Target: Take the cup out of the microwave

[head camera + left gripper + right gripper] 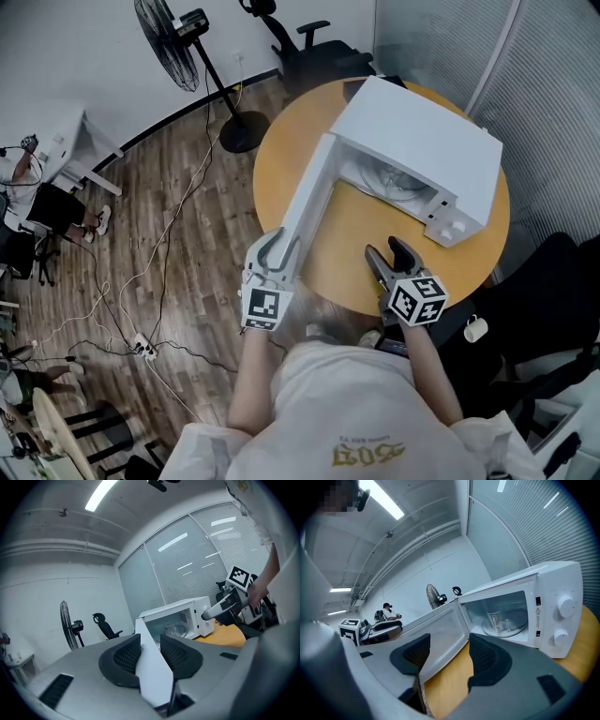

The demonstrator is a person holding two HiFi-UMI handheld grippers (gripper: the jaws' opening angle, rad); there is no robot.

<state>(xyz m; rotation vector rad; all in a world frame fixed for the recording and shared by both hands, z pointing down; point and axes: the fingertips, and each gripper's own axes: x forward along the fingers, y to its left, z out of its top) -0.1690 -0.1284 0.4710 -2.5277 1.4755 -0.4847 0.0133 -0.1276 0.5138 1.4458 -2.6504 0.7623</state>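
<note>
Head view: the microwave (422,141) sits on the round wooden surface (281,159), with its door (314,192) swung wide open toward me. My left tool (279,246) is at the door's free edge, the end farthest from the microwave. My right tool (384,248) hangs over the surface in front of the microwave's open mouth, clear of the door, with its jaws spread.

Left gripper view: the white door edge stands upright between my two pads and fills the gap, with both pads against it. My left tool is clamped on the door. Beyond it, the clear cup (176,630) stands inside the microwave. My right tool shows in front of the microwave's control side.

Right gripper view: the jaws stand apart and hold nothing. Through the gap I see only the surface and the door's lower corner. The cup stands upright on the glass turntable (524,620) inside the microwave, ahead of this tool and well apart from it.
</note>
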